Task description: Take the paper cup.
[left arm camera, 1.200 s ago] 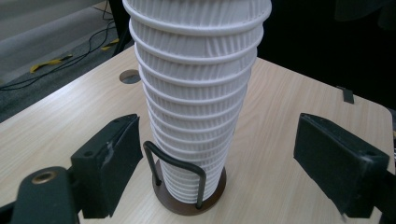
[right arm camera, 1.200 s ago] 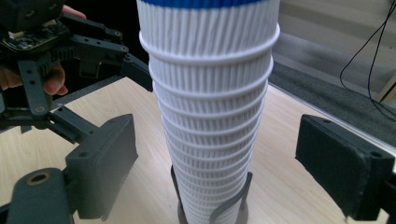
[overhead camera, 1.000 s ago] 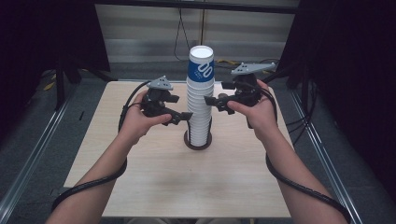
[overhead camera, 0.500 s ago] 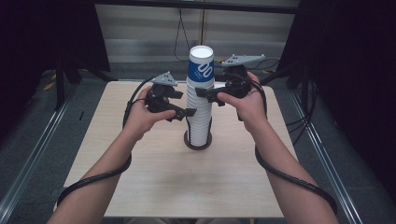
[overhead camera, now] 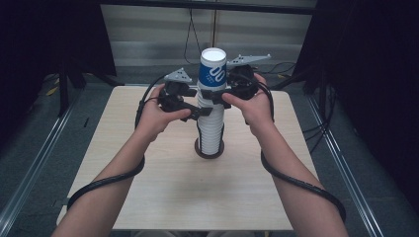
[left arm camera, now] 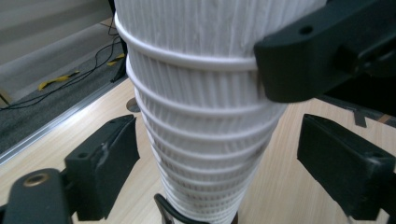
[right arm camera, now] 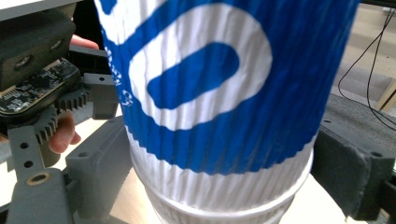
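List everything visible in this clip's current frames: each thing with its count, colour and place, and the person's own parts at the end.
Stack of ribbed white paper cups: one tall stack, count of cups unclear, white, upright at mid-table.
Blue-and-white printed ribbed paper cup: one, on top of the stack.
Dark round base: one, under the stack.
Light wooden table: one, pale wood.
Cables: several, black, on the grey floor beyond the table.
Left tool: one, black; jaws have just been opening, either side of the white stack without pressing on it.
Right tool: one, black; jaws flank the printed cup, contact unclear.
Left hand: holds the left tool.
Right hand: holds the right tool.
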Available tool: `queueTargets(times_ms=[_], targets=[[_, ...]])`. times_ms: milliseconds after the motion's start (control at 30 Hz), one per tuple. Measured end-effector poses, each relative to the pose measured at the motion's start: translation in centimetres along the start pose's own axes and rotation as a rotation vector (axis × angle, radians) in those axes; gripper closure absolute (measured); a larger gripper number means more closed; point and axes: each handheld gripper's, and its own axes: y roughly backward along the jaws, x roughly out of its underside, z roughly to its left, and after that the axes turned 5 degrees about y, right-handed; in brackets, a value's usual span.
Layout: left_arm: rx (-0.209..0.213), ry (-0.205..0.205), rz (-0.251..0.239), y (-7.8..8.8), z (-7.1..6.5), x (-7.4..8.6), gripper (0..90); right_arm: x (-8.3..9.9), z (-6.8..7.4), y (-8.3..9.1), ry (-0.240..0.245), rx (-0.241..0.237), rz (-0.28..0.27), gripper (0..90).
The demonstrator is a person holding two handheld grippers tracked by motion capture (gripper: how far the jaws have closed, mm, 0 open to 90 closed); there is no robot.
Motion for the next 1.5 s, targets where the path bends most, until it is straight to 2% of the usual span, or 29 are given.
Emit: queueTargets(times_ms=[67, 267, 333, 433, 600, 767, 900, 1500], targets=[[0.01, 0.003, -0.017, 0.0, -0.1, -0.4, 10.1, 0.0, 0.1, 0.1, -0.006, -0.002, -0.01, 11.8], [-0.006, -0.006, -0.028, -0.2, -0.2, -1.0, 12.5, 0.1, 0.1, 0.2, -0.004, 0.001, -0.009, 12.2], [0.007, 0.009, -0.047, -0.3, -0.1, -1.0, 15.4, 0.1, 0.1, 0.2, -0.001, 0.003, -0.003, 12.5], [0.013, 0.005, -0.052, -0.5, -0.1, -0.9, 15.4, 0.1, 0.1, 0.4, 0.0, 0.003, 0.0, 12.8], [0.007, -0.006, -0.044, -0.5, -0.3, -1.0, 15.7, 0.0, 0.1, 0.5, 0.011, 0.003, 0.011, 13.0], [0.003, -0.017, -0.037, -0.5, -0.3, -0.9, 17.0, 0.0, 0.1, 0.7, 0.009, 0.007, -0.003, 13.8], [0.009, -0.001, -0.05, -0.4, -0.1, -0.7, 17.3, -0.5, 0.0, 1.0, 0.008, 0.005, -0.021, 14.5], [0.008, -0.001, -0.045, -0.4, -0.1, -0.8, 17.7, -1.5, 0.1, 1.8, 0.026, 0.01, -0.035, 17.2]])
